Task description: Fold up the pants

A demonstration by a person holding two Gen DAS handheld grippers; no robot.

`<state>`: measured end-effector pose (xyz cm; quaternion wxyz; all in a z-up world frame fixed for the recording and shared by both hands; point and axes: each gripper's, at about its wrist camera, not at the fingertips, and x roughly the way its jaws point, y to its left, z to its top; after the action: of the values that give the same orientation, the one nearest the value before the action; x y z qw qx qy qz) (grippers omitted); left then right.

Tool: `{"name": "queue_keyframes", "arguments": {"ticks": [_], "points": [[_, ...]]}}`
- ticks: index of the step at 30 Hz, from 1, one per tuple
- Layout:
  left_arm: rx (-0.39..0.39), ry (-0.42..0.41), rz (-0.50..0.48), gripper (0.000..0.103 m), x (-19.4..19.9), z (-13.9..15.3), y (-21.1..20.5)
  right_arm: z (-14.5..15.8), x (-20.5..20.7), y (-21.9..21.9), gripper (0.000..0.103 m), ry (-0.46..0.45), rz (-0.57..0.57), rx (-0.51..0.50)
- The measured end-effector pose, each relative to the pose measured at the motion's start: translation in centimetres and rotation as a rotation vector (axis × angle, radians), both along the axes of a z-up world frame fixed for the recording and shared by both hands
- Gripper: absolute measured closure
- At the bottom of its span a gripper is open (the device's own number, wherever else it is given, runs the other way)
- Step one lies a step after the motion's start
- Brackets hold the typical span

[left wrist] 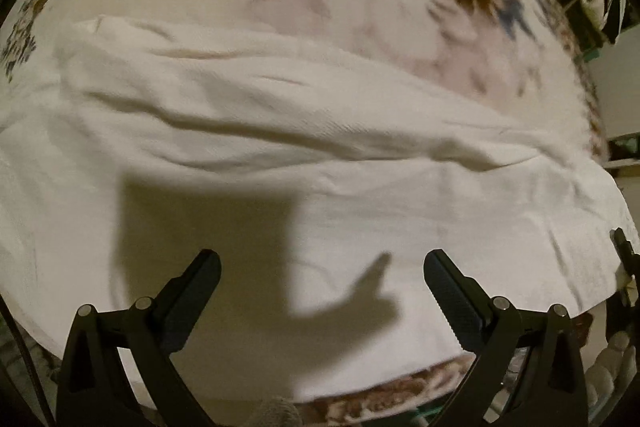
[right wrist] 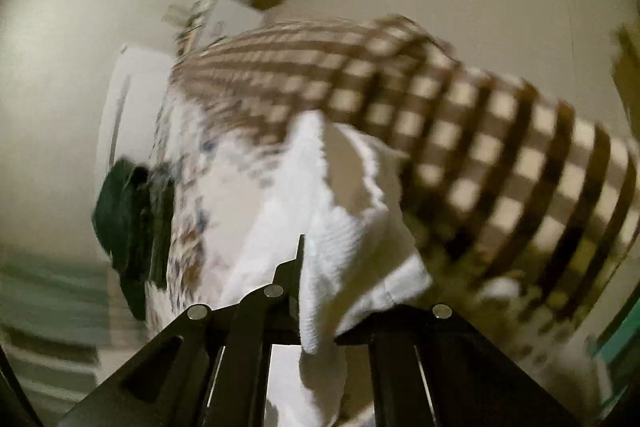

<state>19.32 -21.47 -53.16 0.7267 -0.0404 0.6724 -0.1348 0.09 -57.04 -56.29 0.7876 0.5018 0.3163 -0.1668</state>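
White ribbed pants (left wrist: 320, 155) lie rumpled across a floral bedspread (left wrist: 360, 7). The left gripper (left wrist: 322, 263) hovers above them, its 2 black fingers spread wide, holding nothing. The right gripper (right wrist: 306, 259) is clamped on a bunched fold of pants beside a brown checked blanket (right wrist: 460, 131)
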Motion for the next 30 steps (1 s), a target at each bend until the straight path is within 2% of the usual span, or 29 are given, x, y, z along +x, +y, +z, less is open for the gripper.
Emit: {"name": "queue_keyframes", "arguments": {"ticks": [4, 6, 9, 11, 14, 17, 18, 20, 21, 23, 24, 25, 27, 28, 30], "points": [[-0.034, -0.021, 0.030, 0.000, 0.1, 2.0, 3.0, 5.8, 2.9, 4.7, 0.096, -0.011, 0.119, -0.120], [-0.055, -0.025, 0.060, 0.000, 0.0, 3.1, 6.2, 8.4, 5.0, 8.8, 0.096, -0.015, 0.200, -0.181], [-0.082, -0.026, 0.130, 0.000, -1.1, 3.2, 11.2, 10.4, 8.0, 15.6, 0.096, -0.031, 0.330, -0.227], [-0.087, -0.019, 0.194, 0.000, -0.9, 3.2, 15.4, 10.4, 9.9, 20.5, 0.096, -0.036, 0.425, -0.229], [-0.102, 0.000, 0.273, 0.000, -1.7, 2.8, 22.6, 8.1, 12.9, 28.6, 0.095, -0.014, 0.580, -0.210], [-0.081, -0.003, 0.318, 0.000, -2.4, 2.2, 28.1, 3.8, 15.7, 37.2, 0.096, 0.049, 0.752, -0.220], [-0.073, -0.004, 0.339, 0.000, -2.6, 1.8, 30.1, 1.6, 16.6, 40.7, 0.096, 0.094, 0.831, -0.233], [-0.071, -0.003, 0.364, 0.000, -2.9, 1.2, 32.7, -1.4, 17.2, 44.9, 0.094, 0.170, 0.916, -0.267], [-0.069, 0.000, 0.377, 0.000, -3.1, 0.9, 34.0, -3.3, 17.6, 47.0, 0.092, 0.236, 0.965, -0.293], [-0.082, 0.006, 0.400, 0.001, -3.2, 0.5, 35.3, -6.9, 18.3, 49.4, 0.086, 0.391, 1.048, -0.289], [-0.093, 0.010, 0.411, 0.001, -3.2, 0.4, 35.6, -7.4, 18.3, 49.6, 0.084, 0.417, 1.066, -0.262], [-0.108, 0.011, 0.417, 0.001, -3.3, 0.6, 36.2, -7.2, 18.2, 49.3, 0.074, 0.402, 1.078, -0.222], [-0.146, 0.006, 0.414, 0.001, -2.9, 0.9, 35.8, -5.8, 17.9, 48.4, 0.034, 0.372, 1.085, -0.133], [-0.166, 0.003, 0.415, 0.001, -2.6, 1.1, 35.4, -5.0, 17.9, 47.4, 0.005, 0.349, 1.088, -0.076], [-0.226, -0.002, 0.384, 0.001, -2.1, 2.1, 34.2, -2.8, 17.1, 45.5, 0.005, 0.298, 1.066, 0.016]]}}
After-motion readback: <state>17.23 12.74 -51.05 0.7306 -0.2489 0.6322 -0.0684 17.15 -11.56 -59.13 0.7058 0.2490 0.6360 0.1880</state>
